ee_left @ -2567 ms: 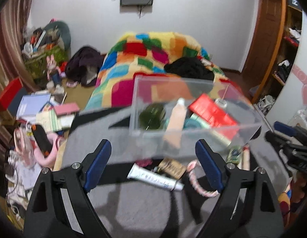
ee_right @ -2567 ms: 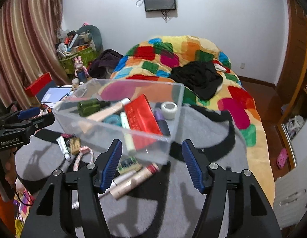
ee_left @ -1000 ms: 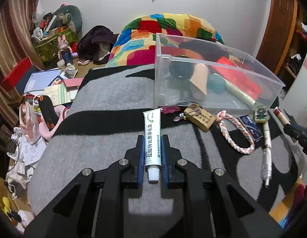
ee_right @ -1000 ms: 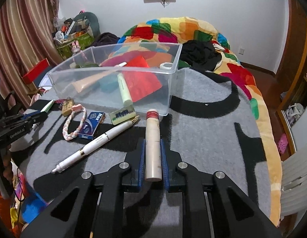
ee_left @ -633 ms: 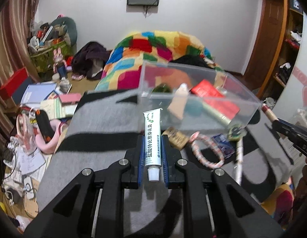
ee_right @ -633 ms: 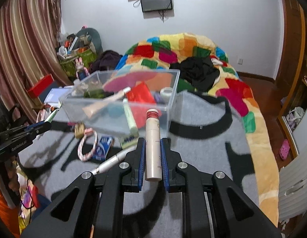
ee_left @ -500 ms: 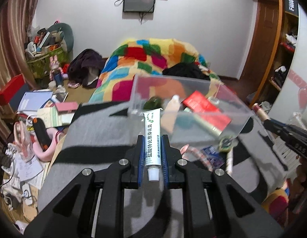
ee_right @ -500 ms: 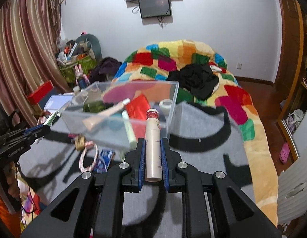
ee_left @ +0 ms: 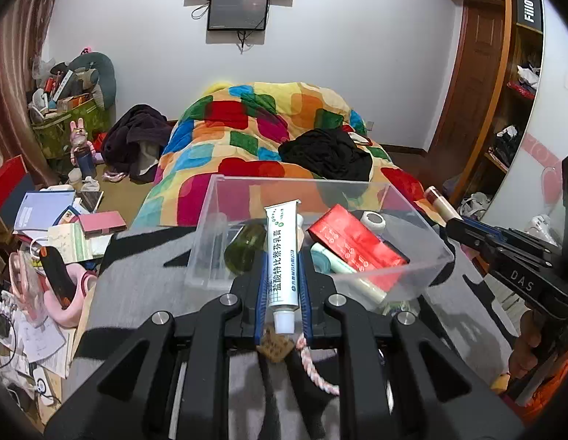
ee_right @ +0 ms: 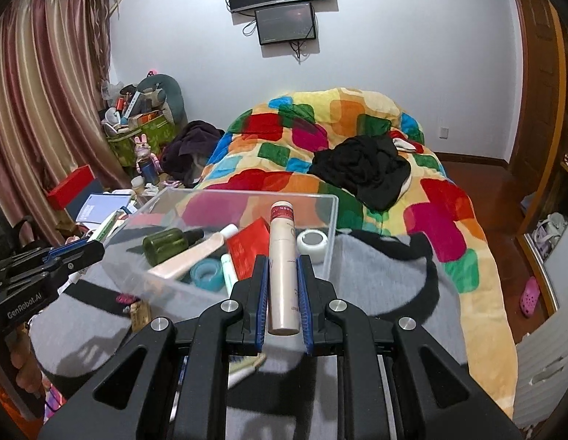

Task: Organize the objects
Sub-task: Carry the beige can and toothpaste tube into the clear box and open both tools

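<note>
My left gripper (ee_left: 283, 262) is shut on a white ointment tube (ee_left: 281, 253) with blue print, held above the near wall of a clear plastic bin (ee_left: 427, 231). My right gripper (ee_right: 281, 267) is shut on a beige cosmetic tube with a red cap (ee_right: 282, 267), held over the bin's near right corner (ee_right: 329, 227). The bin holds a green bottle (ee_right: 165, 244), a red packet (ee_left: 353, 242), a beige tube (ee_right: 196, 253), a teal tape roll (ee_right: 207, 273) and a small white jar (ee_right: 311, 244). The right gripper shows at the right edge of the left wrist view (ee_left: 467, 225); the left gripper shows at the left edge of the right wrist view (ee_right: 69, 253).
The bin stands on a grey and black blanket (ee_left: 137, 282). A pink braided rope (ee_left: 313, 366) and a tan tag (ee_left: 275, 344) lie under my left gripper. A colourful quilt (ee_right: 320, 139) with black clothes lies behind. Floor clutter (ee_left: 45, 227) is at the left.
Both grippers have risen and moved forward over the bin's near edge, each still holding its tube. Earlier they closed on the tubes lying on the blanket.
</note>
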